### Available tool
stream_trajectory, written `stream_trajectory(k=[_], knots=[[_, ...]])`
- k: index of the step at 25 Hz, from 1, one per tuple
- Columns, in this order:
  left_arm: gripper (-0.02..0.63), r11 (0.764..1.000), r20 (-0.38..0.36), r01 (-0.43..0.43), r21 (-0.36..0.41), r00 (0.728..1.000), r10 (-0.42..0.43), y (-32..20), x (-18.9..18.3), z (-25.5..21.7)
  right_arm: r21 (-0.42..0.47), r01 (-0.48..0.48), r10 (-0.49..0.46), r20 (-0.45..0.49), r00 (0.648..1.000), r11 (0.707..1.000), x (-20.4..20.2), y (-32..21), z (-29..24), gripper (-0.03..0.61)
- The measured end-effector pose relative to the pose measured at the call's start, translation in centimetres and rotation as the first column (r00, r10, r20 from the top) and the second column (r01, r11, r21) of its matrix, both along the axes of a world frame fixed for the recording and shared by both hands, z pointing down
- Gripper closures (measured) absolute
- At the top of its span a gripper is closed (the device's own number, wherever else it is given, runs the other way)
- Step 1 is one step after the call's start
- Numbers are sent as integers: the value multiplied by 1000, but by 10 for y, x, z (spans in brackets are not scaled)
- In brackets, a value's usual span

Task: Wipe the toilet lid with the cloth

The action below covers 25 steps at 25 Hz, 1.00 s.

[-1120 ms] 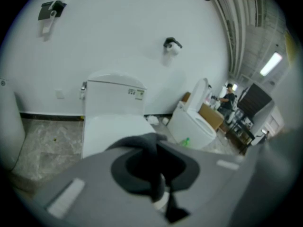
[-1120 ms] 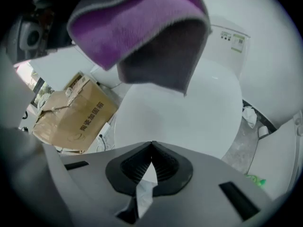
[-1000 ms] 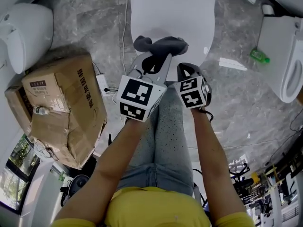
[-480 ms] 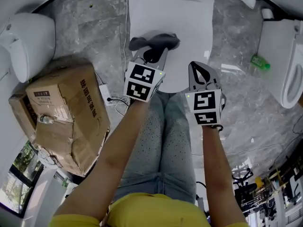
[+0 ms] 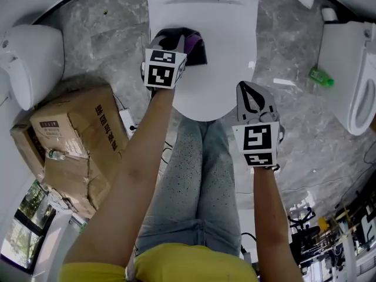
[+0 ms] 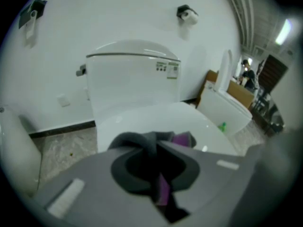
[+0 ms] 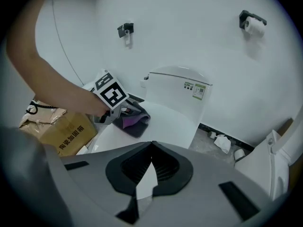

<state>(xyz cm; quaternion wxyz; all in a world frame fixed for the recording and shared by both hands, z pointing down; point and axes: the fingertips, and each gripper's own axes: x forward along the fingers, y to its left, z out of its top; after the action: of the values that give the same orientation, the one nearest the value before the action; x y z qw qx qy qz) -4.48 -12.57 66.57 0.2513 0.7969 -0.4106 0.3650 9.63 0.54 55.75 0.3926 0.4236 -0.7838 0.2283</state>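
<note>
The left tool (image 5: pixel 181 44) is clamped on the bunched grey-and-purple cloth (image 5: pixel 197 47), which rests on the far left part of the closed glossy white toilet lid (image 5: pixel 226 57). The right tool (image 5: pixel 247 89), jaws together and empty, hangs off the lid's near right edge. The wad is small, so a hard drag could tug it from the jaws or let bare plastic scrape the lid. Since a second ago the left tool has carried the cloth from the near edge farther and lower, and the right has drawn back.
</note>
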Motion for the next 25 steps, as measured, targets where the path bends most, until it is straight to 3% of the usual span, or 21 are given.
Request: stream_trajectory(k=[4,6,10,13,16,19,23,25], knots=[[597,999,-26,33,16,999,-33,-27,12,7,4,-7,7,-7,1000,1000,7,-10,3,563],[597,999,-40,3,32,999,-2,-39,34,5,-2,-18,18,-10,1000,1000,10,-17,6,563],[597,989,-71,-139,54,987,143,-50,110,4,6,-38,38,-18,999,999,17,-36,3,563],[597,964,-63,-260,56,963,263,-37,163,5,20,-54,55,-38,998,998,27,-43,-6,563],[597,938,-68,-346,37,935,347,-5,190,7,21,-60,61,-71,996,998,40,-42,-13,563],[597,928,-65,-369,40,926,371,30,182,8,1,-58,58,-86,995,998,47,-40,-3,563],[597,968,-104,-248,29,963,249,66,121,9,-37,-35,32,-69,997,999,33,-33,17,563],[595,986,-74,-163,40,983,166,77,69,9,-51,-2,0,-51,999,999,16,-27,25,563]])
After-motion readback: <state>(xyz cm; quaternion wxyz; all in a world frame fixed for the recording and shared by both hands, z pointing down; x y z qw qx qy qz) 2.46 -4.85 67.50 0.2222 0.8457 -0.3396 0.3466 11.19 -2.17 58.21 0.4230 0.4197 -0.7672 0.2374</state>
